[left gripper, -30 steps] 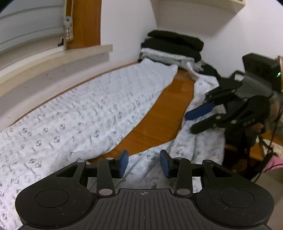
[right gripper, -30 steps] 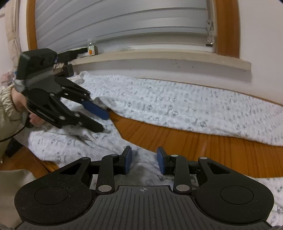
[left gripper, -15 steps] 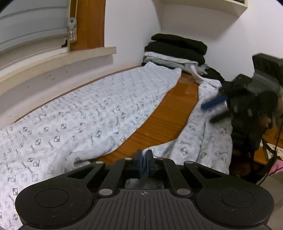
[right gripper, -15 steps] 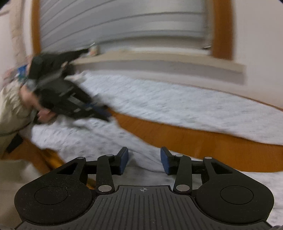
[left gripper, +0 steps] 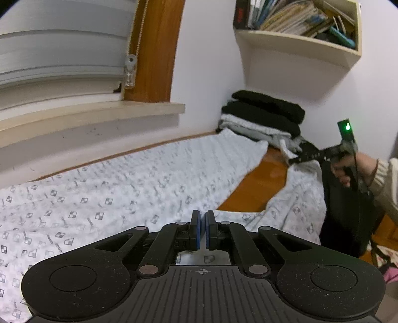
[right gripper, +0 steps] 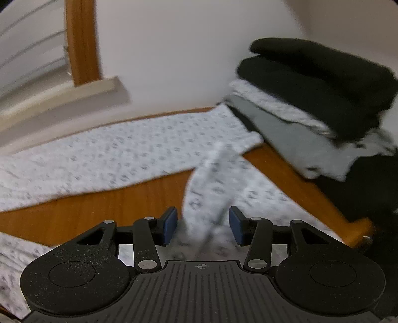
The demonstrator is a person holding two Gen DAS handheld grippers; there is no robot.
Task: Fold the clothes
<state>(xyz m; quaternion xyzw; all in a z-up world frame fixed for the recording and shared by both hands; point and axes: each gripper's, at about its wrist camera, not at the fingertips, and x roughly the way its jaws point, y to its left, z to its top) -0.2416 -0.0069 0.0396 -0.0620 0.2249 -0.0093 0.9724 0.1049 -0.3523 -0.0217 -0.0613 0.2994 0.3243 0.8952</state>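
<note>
White pyjama trousers (left gripper: 124,188) with a small grey square print lie spread on the wooden table (left gripper: 258,183), both legs reaching toward the far corner. My left gripper (left gripper: 202,228) is shut, with a sliver of the trousers' cloth pinched between its blue pads near where the legs meet. In the right wrist view, my right gripper (right gripper: 202,226) hangs over the nearer leg (right gripper: 211,179). Its jaws are opening, and a raised fold of cloth stands between them without touching the pads. The left wrist view shows the right gripper (left gripper: 296,159) by the leg's far end, held by a hand (left gripper: 348,171).
A stack of folded black and grey clothes (right gripper: 311,82) sits in the table's far corner against the wall. A window sill (left gripper: 99,116) runs along the back. A shelf of books (left gripper: 298,22) hangs above. Something black (left gripper: 348,218) stands past the table's right edge.
My left gripper closed on the cloth and stayed put. My right gripper swung right along the nearer leg toward the stack and its jaws widened.
</note>
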